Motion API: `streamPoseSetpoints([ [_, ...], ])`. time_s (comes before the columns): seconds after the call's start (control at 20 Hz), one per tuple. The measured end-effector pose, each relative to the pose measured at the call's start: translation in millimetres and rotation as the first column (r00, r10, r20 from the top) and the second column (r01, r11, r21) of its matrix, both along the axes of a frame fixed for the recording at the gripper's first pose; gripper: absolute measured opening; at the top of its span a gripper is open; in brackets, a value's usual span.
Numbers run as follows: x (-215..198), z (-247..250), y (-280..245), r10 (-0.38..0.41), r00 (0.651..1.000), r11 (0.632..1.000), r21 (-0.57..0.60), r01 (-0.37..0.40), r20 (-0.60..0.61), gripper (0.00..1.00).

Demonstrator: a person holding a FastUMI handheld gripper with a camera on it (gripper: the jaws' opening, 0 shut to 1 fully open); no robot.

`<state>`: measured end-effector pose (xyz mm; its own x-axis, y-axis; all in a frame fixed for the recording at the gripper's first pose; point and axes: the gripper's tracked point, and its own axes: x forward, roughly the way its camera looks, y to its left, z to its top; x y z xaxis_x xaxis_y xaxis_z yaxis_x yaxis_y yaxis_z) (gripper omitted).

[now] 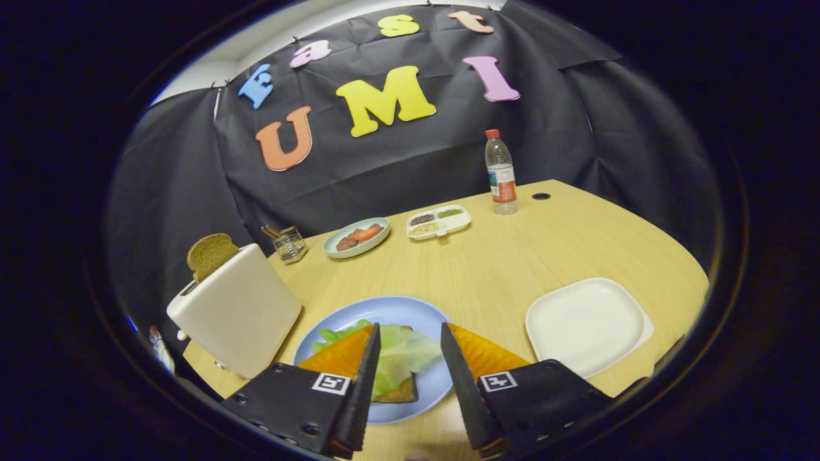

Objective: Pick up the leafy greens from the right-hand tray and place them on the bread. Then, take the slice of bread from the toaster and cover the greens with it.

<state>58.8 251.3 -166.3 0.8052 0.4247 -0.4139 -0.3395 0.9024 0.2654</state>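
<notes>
gripper view: hand-held gripper (410, 342) fingers spread apart, nothing between them, hovering over blue plate (410, 310). leafy greens (400, 355) lie on bread (400, 392) on that plate, seen between fingers. toaster (237, 314) just beside plate, slice of bread (210, 254) standing in its slot. white tray (586, 325) on surface (512, 269), bare as far as visible. bottle (501, 173) beyond.

Worktop (512, 269): pale wood-grain, smooth, matt. Toaster (237, 314): smooth cream casing, slight sheen. Water bottle (501, 173): clear plastic.
</notes>
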Motion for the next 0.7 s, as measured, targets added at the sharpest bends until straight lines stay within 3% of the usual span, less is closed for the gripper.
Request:
streamPoseSetpoints([
  [0.25,-4,32,-18,-0.051,0.994,0.998,-0.025,0.054,0.099,0.88],
  [0.7,-40,142,-9,-0.096,0.934,0.993,-0.037,0.116,0.345,0.96],
])
